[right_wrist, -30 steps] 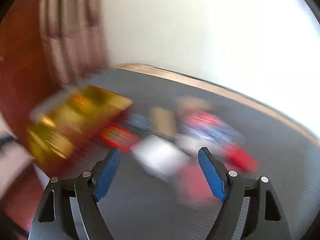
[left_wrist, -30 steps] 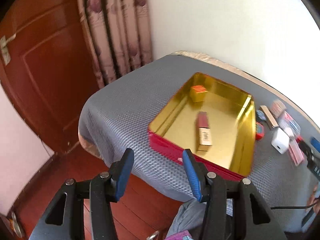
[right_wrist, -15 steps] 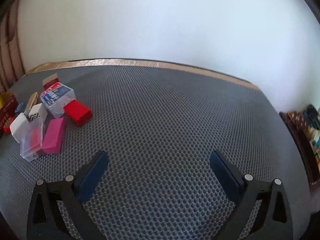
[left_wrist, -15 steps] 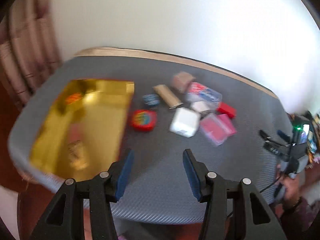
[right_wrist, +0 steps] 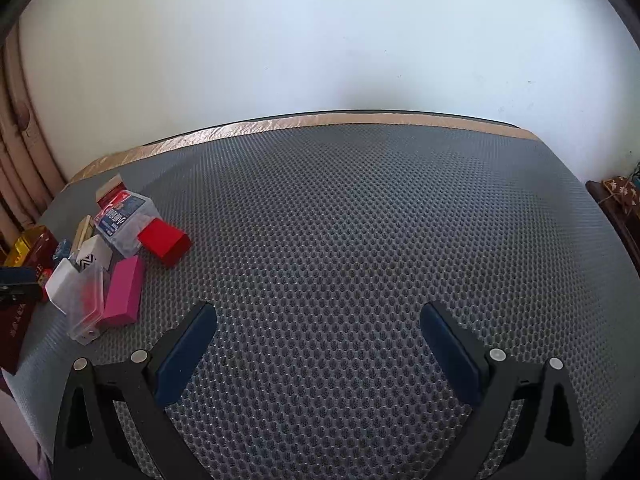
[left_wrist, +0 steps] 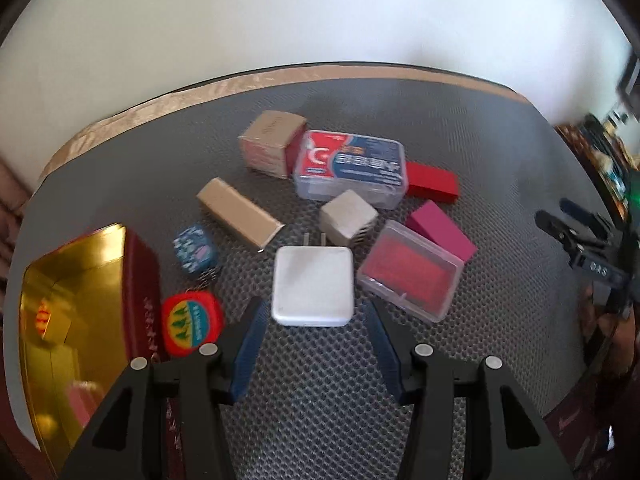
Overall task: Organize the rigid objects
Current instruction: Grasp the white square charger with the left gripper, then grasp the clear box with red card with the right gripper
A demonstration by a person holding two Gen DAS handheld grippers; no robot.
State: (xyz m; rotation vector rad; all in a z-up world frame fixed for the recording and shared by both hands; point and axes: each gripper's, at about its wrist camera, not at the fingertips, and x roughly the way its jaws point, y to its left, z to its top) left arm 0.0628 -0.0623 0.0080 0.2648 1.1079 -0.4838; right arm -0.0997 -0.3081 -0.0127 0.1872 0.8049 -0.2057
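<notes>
My left gripper (left_wrist: 316,344) is open and points down at the grey mat. A white charger (left_wrist: 313,286) lies just ahead of its blue fingertips, untouched. Around the charger lie a small white adapter (left_wrist: 348,220), a clear case with red contents (left_wrist: 410,276), a pink box (left_wrist: 440,228), a red box (left_wrist: 434,186), a labelled clear case (left_wrist: 352,168) and a beige box (left_wrist: 238,212). At the left stands the gold tin with red walls (left_wrist: 140,280). My right gripper (right_wrist: 318,350) is wide open over bare mat, well to the right of the pile, whose pink box (right_wrist: 124,292) is nearest.
A round red tag (left_wrist: 191,322) and a small blue item (left_wrist: 194,246) lie between the tin and the charger. A tan and red box (left_wrist: 272,140) stands at the back. A white wall runs behind the table edge (right_wrist: 320,120). Dark furniture (right_wrist: 616,200) stands on the right.
The left gripper swung from the tin to the pile and now hangs close over the white charger. The right gripper swung right off the pile onto bare mat, and its jaws widened.
</notes>
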